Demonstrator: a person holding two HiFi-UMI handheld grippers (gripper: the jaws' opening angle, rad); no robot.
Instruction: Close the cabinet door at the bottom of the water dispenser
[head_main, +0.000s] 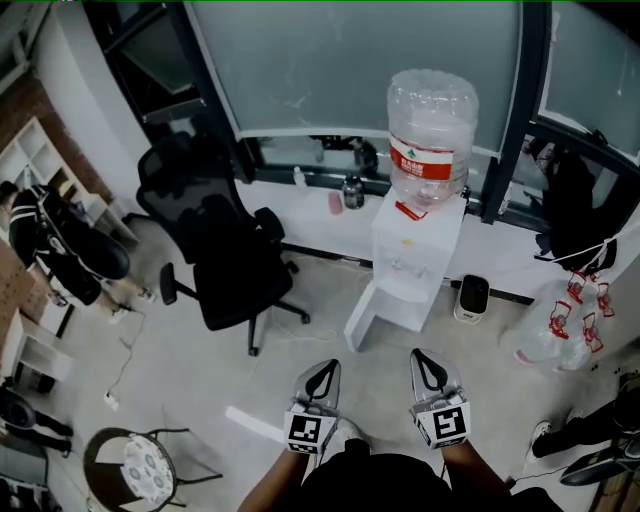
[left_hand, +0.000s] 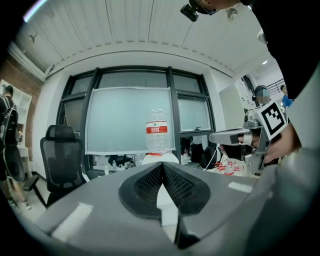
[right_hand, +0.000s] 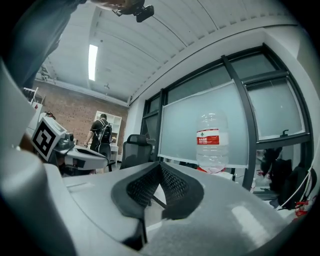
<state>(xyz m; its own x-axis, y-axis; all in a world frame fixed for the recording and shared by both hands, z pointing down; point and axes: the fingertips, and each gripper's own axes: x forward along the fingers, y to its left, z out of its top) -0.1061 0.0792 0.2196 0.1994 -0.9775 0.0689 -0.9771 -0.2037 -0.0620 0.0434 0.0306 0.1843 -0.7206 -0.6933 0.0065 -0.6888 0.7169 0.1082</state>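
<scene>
- Office chair (head_main: 225, 255): black, mesh-backed, on castors. It stands well ahead and left of the left gripper, clear of the likely path.
- Left gripper (head_main: 325, 368): jaws together, nothing between them. Dark ribbed pads, smooth grey shell.
- Cabinet door (head_main: 362, 318): flat, smooth white panel, standing open ahead of this gripper and slightly to its right. Advice: lay the closed tip flat on the outer face near the free edge and push steadily until flush. The hinge side appears to be at the cabinet, though this is unclear from here.
- Water dispenser (head_main: 412, 245): white boxy body under a clear ribbed bottle (head_main: 431, 130) with a red label. A gentle push should avoid rocking it.
- Right gripper (head_main: 428, 358): jaws together, empty, directly facing the dispenser.
</scene>
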